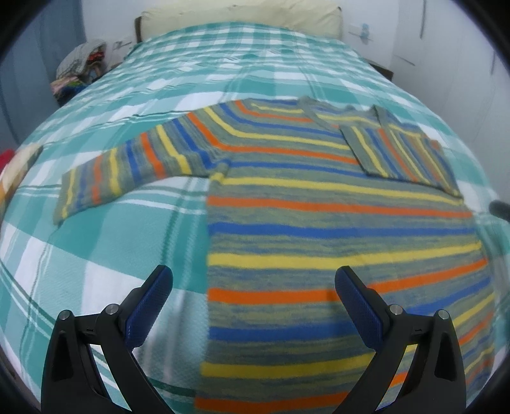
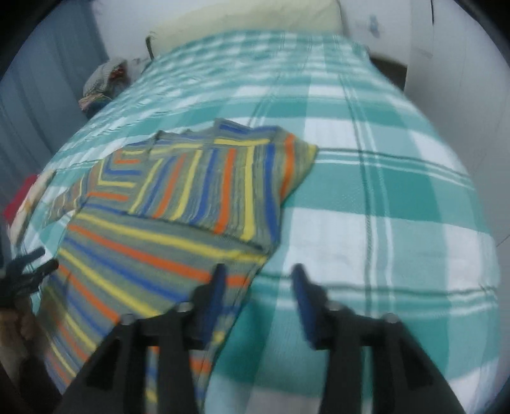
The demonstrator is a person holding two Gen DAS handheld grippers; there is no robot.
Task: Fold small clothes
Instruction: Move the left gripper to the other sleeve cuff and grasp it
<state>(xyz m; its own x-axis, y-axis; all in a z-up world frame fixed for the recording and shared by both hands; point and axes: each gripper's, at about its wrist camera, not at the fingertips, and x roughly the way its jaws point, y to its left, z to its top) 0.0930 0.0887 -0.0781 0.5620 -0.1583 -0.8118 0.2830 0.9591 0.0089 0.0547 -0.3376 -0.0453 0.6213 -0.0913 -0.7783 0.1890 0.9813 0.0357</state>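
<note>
A striped sweater in grey-green, orange, yellow and blue lies flat on the bed. Its left sleeve stretches out to the left. Its right sleeve is folded in across the chest. My left gripper is open and empty above the sweater's lower left edge. In the right wrist view the sweater lies at left with the folded sleeve on top. My right gripper is open and empty over the sweater's right edge. The left gripper shows at the far left there.
The bed has a teal and white plaid cover, which also shows in the right wrist view. A cream pillow lies at the head. A pile of clothes sits left of the bed. White walls are on the right.
</note>
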